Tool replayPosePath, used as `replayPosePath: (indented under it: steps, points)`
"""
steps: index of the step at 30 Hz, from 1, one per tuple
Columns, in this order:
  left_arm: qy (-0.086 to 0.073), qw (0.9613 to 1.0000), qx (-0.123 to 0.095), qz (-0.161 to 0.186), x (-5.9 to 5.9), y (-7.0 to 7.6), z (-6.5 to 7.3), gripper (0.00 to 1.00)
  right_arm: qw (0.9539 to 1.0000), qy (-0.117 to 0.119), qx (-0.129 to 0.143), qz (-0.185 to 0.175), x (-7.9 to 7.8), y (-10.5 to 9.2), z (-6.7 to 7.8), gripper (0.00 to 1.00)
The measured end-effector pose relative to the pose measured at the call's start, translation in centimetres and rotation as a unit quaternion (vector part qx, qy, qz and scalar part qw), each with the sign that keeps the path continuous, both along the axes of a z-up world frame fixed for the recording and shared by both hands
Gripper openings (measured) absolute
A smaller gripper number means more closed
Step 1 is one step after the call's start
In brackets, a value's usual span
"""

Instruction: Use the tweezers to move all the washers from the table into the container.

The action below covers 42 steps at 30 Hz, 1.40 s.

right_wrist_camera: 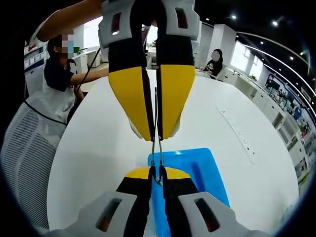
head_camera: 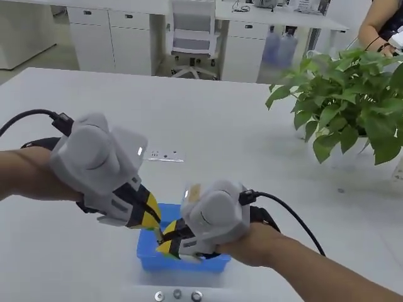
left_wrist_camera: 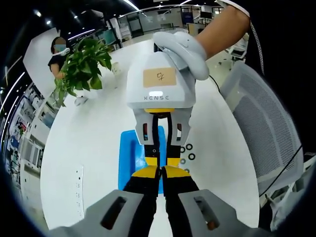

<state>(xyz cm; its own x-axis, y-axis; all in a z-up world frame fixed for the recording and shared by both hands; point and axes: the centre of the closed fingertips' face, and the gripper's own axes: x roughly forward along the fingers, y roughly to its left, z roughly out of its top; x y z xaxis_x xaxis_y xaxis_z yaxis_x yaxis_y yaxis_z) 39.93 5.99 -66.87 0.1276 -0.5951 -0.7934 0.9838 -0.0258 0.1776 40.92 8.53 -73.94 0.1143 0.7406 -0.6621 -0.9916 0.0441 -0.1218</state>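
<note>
So, biggest thing first: the white table [head_camera: 220, 126] is the whole work surface, and the blue container [head_camera: 189, 263] sits on it at the edge nearest the person, which keeps the drop-off close to hand. The leafy plant [head_camera: 340, 107] is well apart from the container, off to its far right, so I don't think it gets in the way.

Both grippers hang right over the container, nose to nose. The left gripper [head_camera: 151, 220] comes in from the container's left and the right gripper [head_camera: 165, 244] sits just beside it, lower. Why so tight together? Looks to me like a two-handed regrip. In the right gripper view the thin metal tweezers [right_wrist_camera: 157, 143] run straight from its own jaws up into the other one's yellow pads [right_wrist_camera: 131, 98]. Each pair of jaws is pinched in on the tweezers with hardly any gap, so both seem to have a hold on them at once. I can't tell which end is the tip. My guess is that one hand steadies them while the other gets a hold that can squeeze the legs.

The washers [head_camera: 177, 294] lie in a little row on the table just beside the container's near wall, none picked up yet. From here I can't see whether any are inside, so I'd call the job barely started.
</note>
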Motion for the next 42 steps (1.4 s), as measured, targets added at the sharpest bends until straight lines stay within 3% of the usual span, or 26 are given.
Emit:
replayPosePath:
  steps: [11, 25, 33, 42]
  points:
    - [0.000, 1.0000, -0.001, 0.005, 1.7, 0.5, -1.1, 0.06, 1.0000, 0.005, -0.002, 0.002, 1.6, 0.5, -1.1, 0.10]
    - [0.006, 0.9999, 0.002, 0.012, 4.1, 1.1, -3.6, 0.06, 0.9999, 0.014, -0.001, -0.008, 3.6, 1.0, -3.4, 0.10]
    - [0.007, 0.9999, 0.002, 0.014, 4.6, 1.2, -4.5, 0.06, 0.9997, 0.023, 0.000, -0.014, 4.1, 0.9, -4.3, 0.10]
    - [0.013, 0.9998, 0.001, 0.012, 4.4, 1.0, -5.1, 0.06, 0.9995, 0.029, -0.004, -0.009, 4.0, 0.7, -5.1, 0.10]
